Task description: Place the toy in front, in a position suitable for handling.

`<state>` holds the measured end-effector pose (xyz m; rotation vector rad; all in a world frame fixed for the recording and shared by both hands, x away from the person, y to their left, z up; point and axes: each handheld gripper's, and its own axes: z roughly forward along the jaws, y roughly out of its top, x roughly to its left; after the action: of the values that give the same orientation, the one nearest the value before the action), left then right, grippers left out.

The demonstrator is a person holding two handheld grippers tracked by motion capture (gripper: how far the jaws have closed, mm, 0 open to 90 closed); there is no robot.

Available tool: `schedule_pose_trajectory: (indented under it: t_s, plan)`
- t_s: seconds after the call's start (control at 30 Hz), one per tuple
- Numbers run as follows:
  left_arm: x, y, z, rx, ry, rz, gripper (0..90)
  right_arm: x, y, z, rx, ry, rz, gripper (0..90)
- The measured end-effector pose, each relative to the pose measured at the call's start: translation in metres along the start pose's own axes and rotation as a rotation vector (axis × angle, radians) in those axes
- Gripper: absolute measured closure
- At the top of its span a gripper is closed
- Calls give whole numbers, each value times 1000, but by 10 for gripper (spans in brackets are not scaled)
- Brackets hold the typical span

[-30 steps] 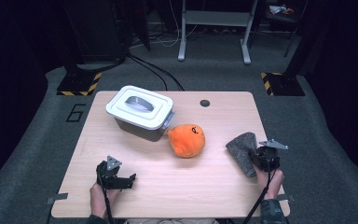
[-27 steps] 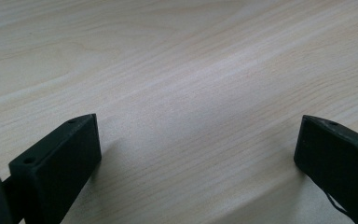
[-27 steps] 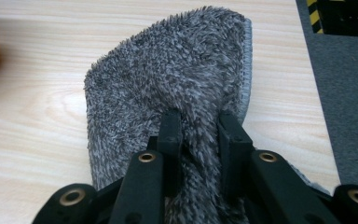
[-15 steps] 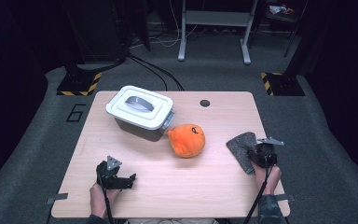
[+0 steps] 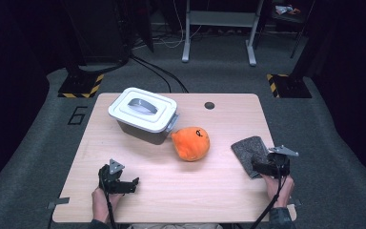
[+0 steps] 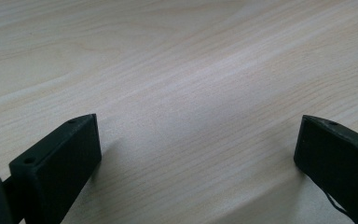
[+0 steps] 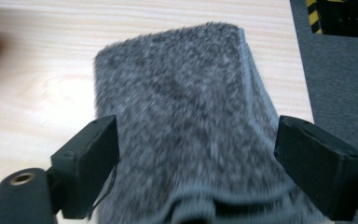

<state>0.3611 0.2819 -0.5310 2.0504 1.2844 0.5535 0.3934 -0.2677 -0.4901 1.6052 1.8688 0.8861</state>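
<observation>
**Right jaws spread over the grey cloth**

The right gripper (image 5: 263, 167) sits at the lower right of the high view, at the near end of a folded grey cloth (image 5: 249, 151) that lies flat on the wooden table (image 5: 228, 191) close to its right edge. In the right gripper view the right gripper (image 7: 196, 163) has its two black jaws standing wide apart, having just been opening; the cloth (image 7: 182, 107) lies between and beyond them, and the pads do not press on it. A bunched fold of the cloth shows at the bottom centre of that view.

The left gripper (image 5: 124, 183) rests at the lower left of the high view, with bare wood in front of it. In the left gripper view its jaws are wide apart over the table (image 6: 182, 70), with nothing between them.

Toward the middle of the high view lies an orange plush toy (image 5: 190, 143), just beside a grey box with a white lid (image 5: 144, 114) to its upper left.
</observation>
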Motion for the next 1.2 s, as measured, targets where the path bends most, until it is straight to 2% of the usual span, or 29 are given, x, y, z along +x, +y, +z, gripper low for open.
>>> schedule_pose_trajectory:
  t_s: [0.03,0.13,0.27,0.3,0.53,0.57,0.67,0.77,0.8,0.87,0.9,0.93,1.0,1.03,1.1,1.2]
  plan:
    - [-1,0,1,-10,1,-12,2,1,-3,-4,-2,4,-2,85]
    - [0,0,1,-10,6,-7,2,3,-14,-12,-5,5,-32,48]
    - [0,0,1,-9,5,-7,2,3,-24,-16,0,11,-30,23]
    - [-1,0,0,-7,5,-8,2,2,-32,-18,6,11,-30,15]
    - [-1,0,2,-19,5,-3,0,0,-53,-18,31,-2,-28,5]
    - [-1,1,1,-8,-7,4,0,-1,-54,-18,32,-3,-41,4]
    - [-2,1,0,-4,-3,12,0,0,-57,-16,44,-8,-49,2]
    - [-5,1,0,-18,-26,-2,1,1,-59,-14,58,-9,-47,4]
    - [-10,4,0,-30,-63,-8,2,1,-60,-13,64,-10,-58,5]
    - [-19,8,0,-47,-82,4,4,3,-60,-13,62,-14,-63,9]
    - [-19,8,0,-47,-82,4,7,3,-60,-13,62,-14,-63,9]
    - [-28,15,-1,-63,-111,14,8,3,-61,-12,62,-16,-65,11]
    - [-38,21,-2,-86,-128,28,10,3,-61,-12,63,-12,-55,11]
    - [-38,21,-2,-86,-128,28,13,2,-61,-12,61,-11,-59,11]
    - [-50,32,-3,-103,-147,56,16,1,-61,-11,62,-11,-52,12]
    - [-57,40,-3,-111,-166,68,19,1,-61,-11,60,-8,-50,14]
